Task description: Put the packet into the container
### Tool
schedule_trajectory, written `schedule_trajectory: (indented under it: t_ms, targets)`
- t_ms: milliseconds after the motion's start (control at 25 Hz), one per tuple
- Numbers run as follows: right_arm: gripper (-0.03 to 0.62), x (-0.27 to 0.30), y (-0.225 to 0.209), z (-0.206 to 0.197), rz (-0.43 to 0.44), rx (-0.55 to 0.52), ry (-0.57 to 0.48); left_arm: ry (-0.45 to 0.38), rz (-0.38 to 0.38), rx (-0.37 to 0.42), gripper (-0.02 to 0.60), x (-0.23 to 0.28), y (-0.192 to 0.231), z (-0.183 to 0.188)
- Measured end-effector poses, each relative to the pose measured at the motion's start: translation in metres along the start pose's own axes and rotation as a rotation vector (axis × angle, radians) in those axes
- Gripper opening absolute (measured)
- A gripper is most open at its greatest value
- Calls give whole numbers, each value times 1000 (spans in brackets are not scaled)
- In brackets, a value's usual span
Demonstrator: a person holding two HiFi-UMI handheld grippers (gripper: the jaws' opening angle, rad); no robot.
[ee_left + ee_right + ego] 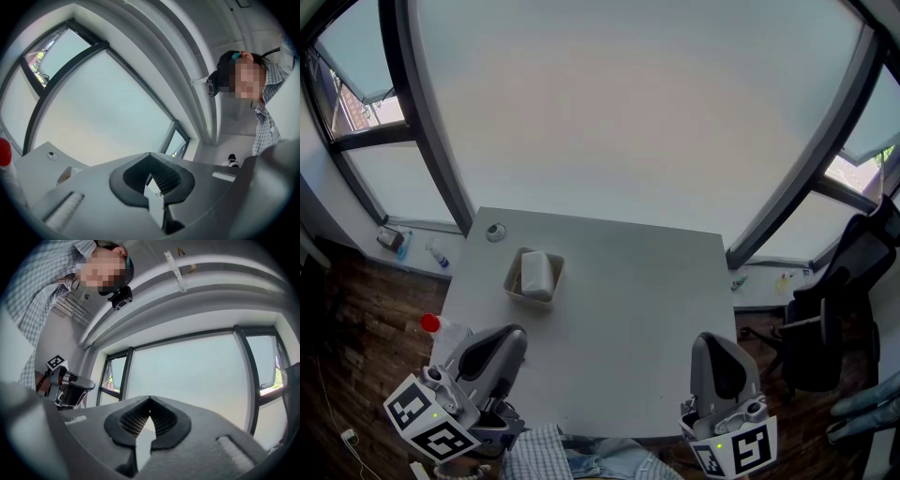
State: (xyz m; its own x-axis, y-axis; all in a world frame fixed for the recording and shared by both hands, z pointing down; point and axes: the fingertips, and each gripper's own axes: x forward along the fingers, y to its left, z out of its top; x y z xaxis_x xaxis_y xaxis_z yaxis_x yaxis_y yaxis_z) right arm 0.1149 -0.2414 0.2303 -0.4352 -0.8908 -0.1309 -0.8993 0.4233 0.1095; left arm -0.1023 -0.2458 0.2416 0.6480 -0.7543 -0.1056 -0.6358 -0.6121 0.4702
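Two claws, head view: I see the left gripper (508,342) at 7 o'clock and the right gripper (712,352) at 5 o'clock, at the grey table (628,319)'s near edge.
One packet (536,272), head view: white, soft-cornered, lying inside the one rectangular container (512,277) at 10 o'clock.
Left gripper view: my jaws meet, ribbed pads (166,178) together, nothing between.
Right gripper view: jaws closed too, empty.

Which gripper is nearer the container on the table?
Left. The left gripper is just below the container in the head view; the right gripper sits across the table at its near-right corner.
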Motion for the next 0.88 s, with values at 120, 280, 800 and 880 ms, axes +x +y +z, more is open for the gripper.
schedule_trajectory:
  t_ms: [120, 280, 800, 880]
  targets:
    - [0, -1, 1, -1, 8, -7, 8, 1, 0, -2, 3, 0, -1, 0]
    - [0, -1, 3, 1, 15, -3, 11, 2, -5, -6, 3, 1, -3, -1]
    - [0, 1, 7, 1, 28, -11, 11, -1, -1, -9, 3, -2, -2, -2]
    - [0, 1, 7, 0, 29, -11, 12, -1, -1, -10, 3, -2, -2, -2]
